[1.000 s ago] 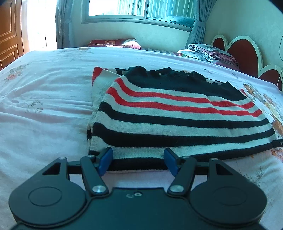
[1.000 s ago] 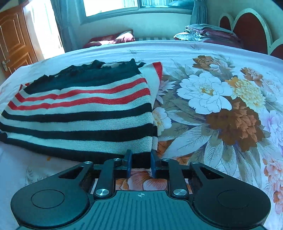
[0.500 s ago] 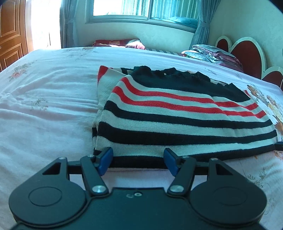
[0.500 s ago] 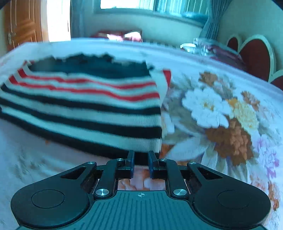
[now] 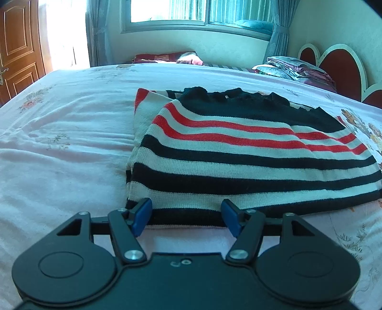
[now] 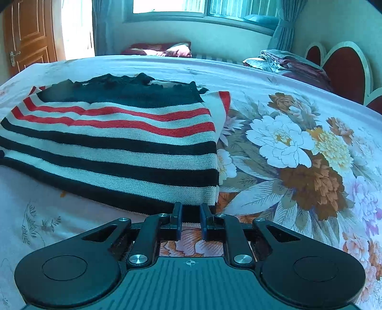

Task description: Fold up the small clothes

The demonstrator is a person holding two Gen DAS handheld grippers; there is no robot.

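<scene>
Bed [image 5: 62, 147] with pale floral sheet, window [image 5: 200, 12] and heart headboard [image 5: 339, 64] behind, striped sweater [image 5: 238, 152] folded mid-bed, left gripper [image 5: 186, 215] wide apart straddling hem, right gripper [image 6: 190, 220] narrow gap at hem corner, grip unclear.

Sunlit window [image 5: 200, 12] with blue curtains [image 5: 278, 31], wooden door [image 5: 19, 47], heart-shaped red headboard [image 5: 341, 64], floral bedspread [image 6: 298, 147]

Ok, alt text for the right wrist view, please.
A striped sweater, black, white and red, lies folded on a floral bedspread. The right gripper, fingers narrowly apart, sits at the sweater's near right corner. Window and door behind.
</scene>
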